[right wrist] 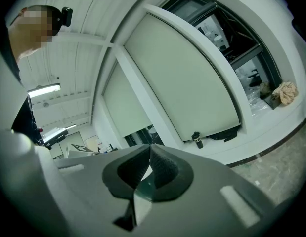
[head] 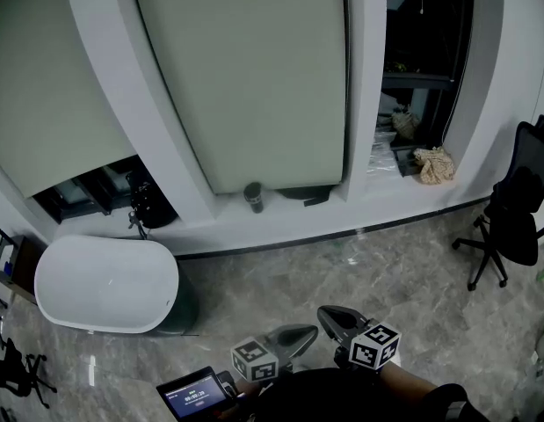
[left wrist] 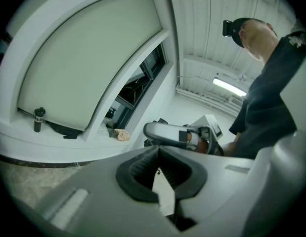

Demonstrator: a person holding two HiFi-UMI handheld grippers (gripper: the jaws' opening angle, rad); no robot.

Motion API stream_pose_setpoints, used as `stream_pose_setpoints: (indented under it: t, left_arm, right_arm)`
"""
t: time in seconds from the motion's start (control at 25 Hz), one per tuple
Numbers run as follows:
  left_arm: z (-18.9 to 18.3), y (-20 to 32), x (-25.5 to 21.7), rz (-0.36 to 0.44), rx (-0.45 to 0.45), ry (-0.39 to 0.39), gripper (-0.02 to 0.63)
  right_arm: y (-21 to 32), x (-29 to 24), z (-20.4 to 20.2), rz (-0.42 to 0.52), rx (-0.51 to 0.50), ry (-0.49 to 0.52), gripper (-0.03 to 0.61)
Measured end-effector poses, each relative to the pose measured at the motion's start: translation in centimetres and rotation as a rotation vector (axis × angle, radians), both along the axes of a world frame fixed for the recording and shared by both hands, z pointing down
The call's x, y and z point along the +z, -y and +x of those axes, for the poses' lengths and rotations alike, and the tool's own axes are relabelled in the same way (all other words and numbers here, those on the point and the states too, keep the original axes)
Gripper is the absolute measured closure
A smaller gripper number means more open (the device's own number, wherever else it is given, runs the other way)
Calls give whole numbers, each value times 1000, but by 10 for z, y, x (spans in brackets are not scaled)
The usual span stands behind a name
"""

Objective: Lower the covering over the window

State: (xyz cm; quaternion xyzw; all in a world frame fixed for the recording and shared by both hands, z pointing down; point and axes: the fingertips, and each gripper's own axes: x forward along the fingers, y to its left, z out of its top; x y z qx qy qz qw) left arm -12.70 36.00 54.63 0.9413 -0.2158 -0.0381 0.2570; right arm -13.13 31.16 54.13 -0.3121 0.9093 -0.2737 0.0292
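One flat matte blind (head: 245, 77); dark cylindrical bottle (head: 253, 197); veined grey stone floor (head: 386, 271).

Middle blind (head: 245, 77) seen lowered almost to sill (head: 368, 202); left blind (head: 43, 86) hung higher; right window (head: 425, 51) uncovered. Dark cup (head: 253, 197) set on sill. Left gripper (head: 308, 331) and right gripper (head: 330, 314) held low, side by side.

Matt, perhaps cloth, blind (head: 245, 77); glossy floor (head: 412, 262)

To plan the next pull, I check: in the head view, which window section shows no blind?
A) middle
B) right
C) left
B: the right section shows bare dark glass, while the middle blind reaches nearly to the sill and the left blind hangs partway.
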Motion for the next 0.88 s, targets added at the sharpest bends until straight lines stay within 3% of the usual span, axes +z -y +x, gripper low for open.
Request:
stream_pose_setpoints:
  t: [0.88]
  left_arm:
    - [7, -25, 4, -12, 20, -3, 614]
  right_arm:
    - [-22, 2, 4, -13, -19, 11, 571]
